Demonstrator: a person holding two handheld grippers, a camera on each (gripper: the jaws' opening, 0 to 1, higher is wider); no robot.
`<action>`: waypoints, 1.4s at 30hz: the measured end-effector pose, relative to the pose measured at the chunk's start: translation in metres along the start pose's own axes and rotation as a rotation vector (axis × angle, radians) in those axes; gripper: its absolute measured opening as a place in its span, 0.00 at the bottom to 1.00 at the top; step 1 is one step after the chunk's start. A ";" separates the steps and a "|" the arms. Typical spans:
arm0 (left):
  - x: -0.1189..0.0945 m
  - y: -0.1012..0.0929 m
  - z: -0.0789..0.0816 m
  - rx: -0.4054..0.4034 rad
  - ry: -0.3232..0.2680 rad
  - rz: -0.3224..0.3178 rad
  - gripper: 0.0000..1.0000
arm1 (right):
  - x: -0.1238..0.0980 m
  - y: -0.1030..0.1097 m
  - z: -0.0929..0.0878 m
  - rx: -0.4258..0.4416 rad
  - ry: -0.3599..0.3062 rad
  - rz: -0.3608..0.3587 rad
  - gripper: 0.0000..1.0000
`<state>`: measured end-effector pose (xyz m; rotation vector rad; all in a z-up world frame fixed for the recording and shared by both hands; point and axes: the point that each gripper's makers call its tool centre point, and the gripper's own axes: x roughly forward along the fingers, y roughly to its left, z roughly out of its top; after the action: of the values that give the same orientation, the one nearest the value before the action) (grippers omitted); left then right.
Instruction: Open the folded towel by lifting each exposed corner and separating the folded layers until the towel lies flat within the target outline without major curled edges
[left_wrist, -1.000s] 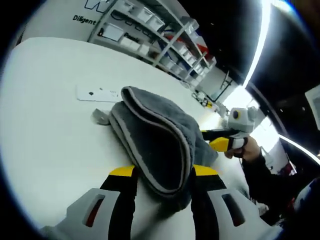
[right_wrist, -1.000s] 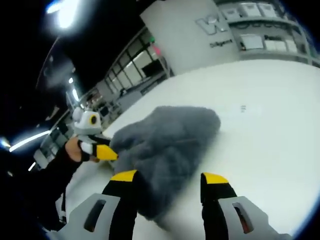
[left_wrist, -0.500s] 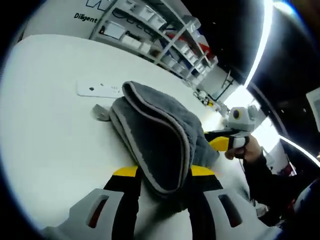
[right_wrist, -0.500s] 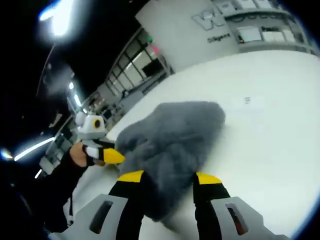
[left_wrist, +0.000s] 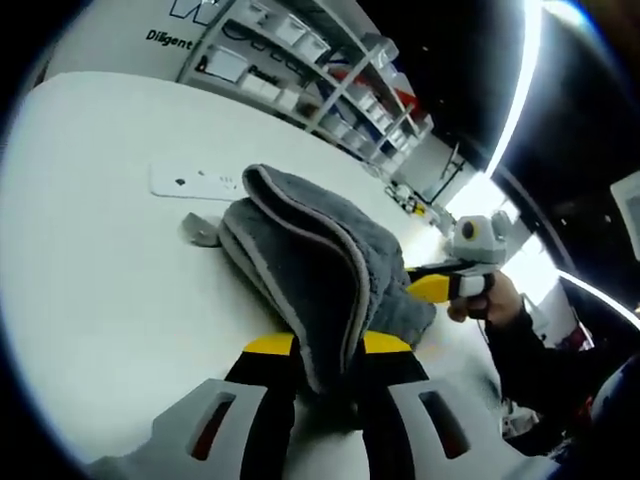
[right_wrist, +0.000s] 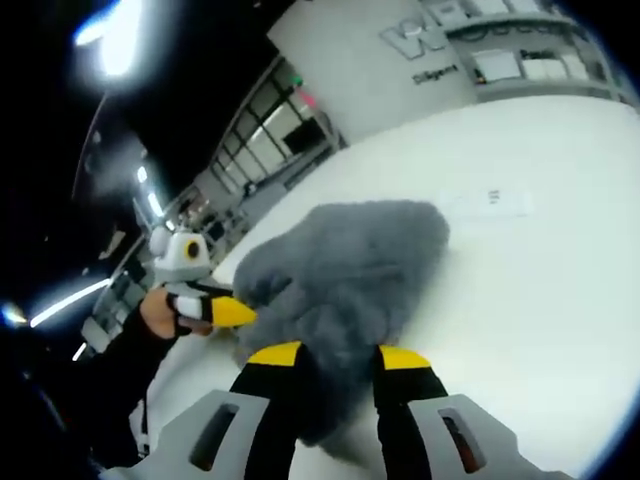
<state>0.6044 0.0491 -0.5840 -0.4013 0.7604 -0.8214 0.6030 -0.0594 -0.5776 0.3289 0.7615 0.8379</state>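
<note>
Towel (left_wrist: 310, 275) sits folded on the white bench (left_wrist: 90, 290), grey, plush, with a paler bound edge looping round its near end. In the left gripper view, the left gripper (left_wrist: 327, 347) has its 2 yellow-tipped fingers (left_wrist: 270, 345) drawn in narrow, and they are pinching the near folded edge of the towel between them; the cloth fills the gap between the tips. Behind the towel lies a flat white strip (left_wrist: 190, 182) on the bench, and just beside the towel's far left corner a small grey tab (left_wrist: 200, 230) pokes out. Shelving with white bins (left_wrist: 330, 70) runs along the back wall.

Over to the right of that same view, the right gripper (left_wrist: 432, 288) comes in, held by a person's hand (left_wrist: 485, 298), its yellow tip touching the towel's far side.

In the right gripper view, the right gripper (right_wrist: 338, 357) shows the same story: 2 fingers (right_wrist: 402, 360) set close together, clamped on the fluffy grey bulk of the towel (right_wrist: 350, 270), which bunches up between the tips and rises ahead of them. From the left the left gripper (right_wrist: 225, 312) enters, yellow tip against the towel's edge, a hand (right_wrist: 160, 312) and dark sleeve (right_wrist: 110, 375) behind it. White bench (right_wrist: 540, 260) spreads off to the right.
</note>
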 end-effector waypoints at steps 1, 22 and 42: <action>0.000 0.000 0.000 -0.002 0.000 -0.002 0.19 | 0.000 0.000 0.000 0.003 0.000 0.001 0.24; -0.002 -0.008 -0.004 -0.001 0.010 -0.026 0.15 | -0.005 0.004 -0.006 0.008 -0.008 0.013 0.20; -0.013 -0.020 -0.018 -0.030 0.008 -0.061 0.13 | -0.012 0.019 -0.022 0.057 -0.017 0.044 0.20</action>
<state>0.5757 0.0460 -0.5786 -0.4502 0.7712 -0.8702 0.5721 -0.0572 -0.5770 0.4044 0.7654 0.8549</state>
